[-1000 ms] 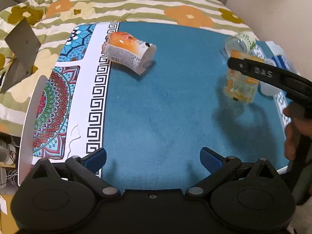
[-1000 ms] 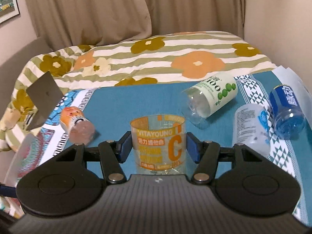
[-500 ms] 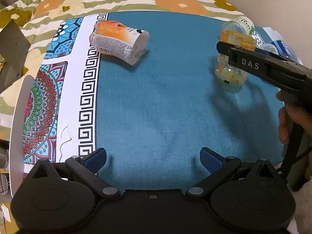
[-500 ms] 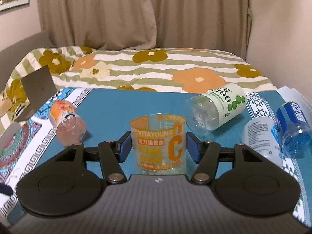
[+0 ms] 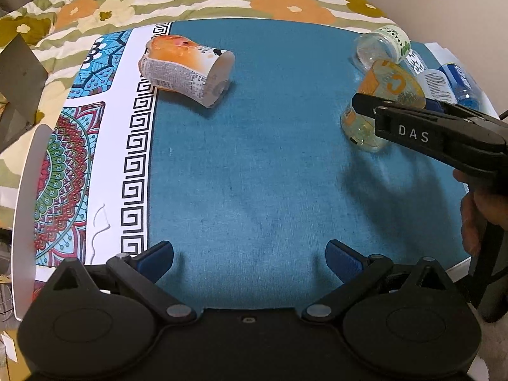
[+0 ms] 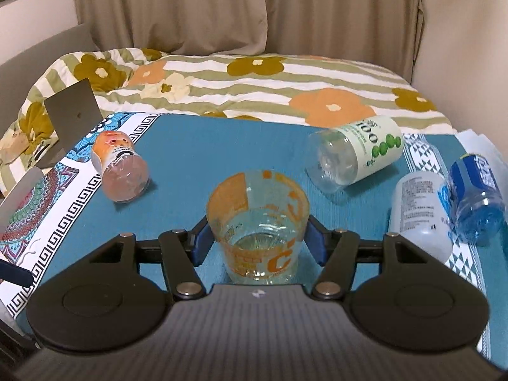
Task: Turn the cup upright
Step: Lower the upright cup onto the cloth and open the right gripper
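- We clamp the cup [image 6: 257, 219], mouth up, in the right hand-held gripper [image 6: 257, 238], near the green bottle [image 6: 355, 155].
- Left hand-held gripper [image 5: 249, 255]: wide, empty.
- Risk: releasing while tilted topples it.

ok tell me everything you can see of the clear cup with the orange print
The clear cup looks like thin see-through plastic, printed with orange panels and a big orange C. It tapers to a narrower base. It is mouth up, tilted, apparently empty. The right claw is shut on it, a blue pad on each side. Its base is at the teal cloth; whether it touches is unclear. The left claw is open, well away.
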Demonstrator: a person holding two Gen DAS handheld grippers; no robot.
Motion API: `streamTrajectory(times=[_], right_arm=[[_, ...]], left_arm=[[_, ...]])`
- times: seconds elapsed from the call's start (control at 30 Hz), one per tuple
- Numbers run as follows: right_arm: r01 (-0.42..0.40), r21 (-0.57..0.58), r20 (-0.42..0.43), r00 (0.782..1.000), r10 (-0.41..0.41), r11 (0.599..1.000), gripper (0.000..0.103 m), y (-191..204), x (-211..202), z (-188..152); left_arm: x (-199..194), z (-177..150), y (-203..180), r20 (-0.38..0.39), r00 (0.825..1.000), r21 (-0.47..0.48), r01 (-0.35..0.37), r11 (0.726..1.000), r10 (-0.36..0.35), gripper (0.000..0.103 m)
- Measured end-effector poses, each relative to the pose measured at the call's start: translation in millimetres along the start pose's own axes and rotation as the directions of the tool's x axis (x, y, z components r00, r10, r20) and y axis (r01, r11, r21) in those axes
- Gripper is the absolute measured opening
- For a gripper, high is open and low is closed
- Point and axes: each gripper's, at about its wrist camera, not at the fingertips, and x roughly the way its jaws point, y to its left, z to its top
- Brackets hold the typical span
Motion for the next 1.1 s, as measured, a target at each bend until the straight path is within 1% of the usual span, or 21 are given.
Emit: streamTrajectory(times=[0.03,0.1,0.13,0.17,0.27,0.37,0.47,0.57,0.67,0.83,0.93,1.03,1.1], right_arm=[[-0.001,0.007,-0.004,1.0,0.001,1.0,0.078,-0.5,0.2,-0.1],[0.003,0.014,-0.01,1.0,-0.003,1.0,0.088,-1.3,0.5,0.0],[0.01,0.017,-0.008,1.0,-0.01,1.0,0.098,-1.2,-0.1,0.4],[0.015,0.02,-0.006,1.0,-0.015,1.0,0.103,-1.3,-1.0,0.9],[0.001,0.033,-0.004,1.0,-0.001,0.999,0.103,-3.1,-6.4,4.2],[-0.016,0.047,-0.014,1.0,0.017,0.999,0.103,-6.1,-14.7,10.6],[-0.026,0.046,-0.017,1.0,0.026,0.999,0.103,-7.2,-32.0,20.2],[-0.034,0.06,-0.016,0.999,0.035,0.998,0.103,-11.6,-55.5,32.2],[-0.019,0.053,-0.024,1.0,0.02,0.998,0.103,-15.4,-84.4,43.6],[0.035,0.033,-0.054,0.998,-0.034,0.999,0.103,-25.4,-128.6,55.9],[0.069,0.026,-0.076,0.995,-0.066,0.997,0.103,-32.6,-147.0,56.9],[0.109,0.025,-0.105,0.989,-0.106,0.994,0.103,-40.0,-159.2,51.3],[0.122,0.033,-0.112,0.987,-0.118,0.992,0.103,-45.1,-164.5,46.6]], left_arm=[[-1.3,-1.0,-0.1,0.003,1.0,-0.001,-0.001,1.0,0.001,0.103],[-4.3,-2.2,-0.4,0.008,1.0,-0.004,-0.008,1.0,0.008,0.103],[-5.8,-2.9,-0.3,0.011,1.0,-0.005,-0.01,1.0,0.01,0.103],[-7.7,-3.4,-0.7,0.014,1.0,-0.006,-0.012,1.0,0.012,0.103],[-15.7,-4.2,-1.8,0.03,0.999,-0.012,-0.02,1.0,0.021,0.103],[-30.4,-4.7,-4.4,0.061,0.998,-0.028,-0.027,0.999,0.028,0.103],[-49.3,-4.5,-7.7,0.1,0.994,-0.042,-0.029,0.999,0.033,0.103],[-71.2,-3.0,-12.6,0.152,0.987,-0.046,-0.038,0.998,0.045,0.103],[-91.7,-1.4,-18.0,0.216,0.975,-0.051,-0.048,0.998,0.058,0.103],[-124.2,1.7,-27.7,0.329,0.939,-0.056,-0.084,0.995,0.098,0.103],[-136.6,0.2,-32.9,0.371,0.922,-0.056,-0.099,0.993,0.113,0.103],[-141.8,-4.6,-39.4,0.389,0.914,-0.046,-0.105,0.993,0.115,0.103],[-142.9,-9.3,-44.3,0.401,0.909,-0.037,-0.113,0.993,0.118,0.103]])
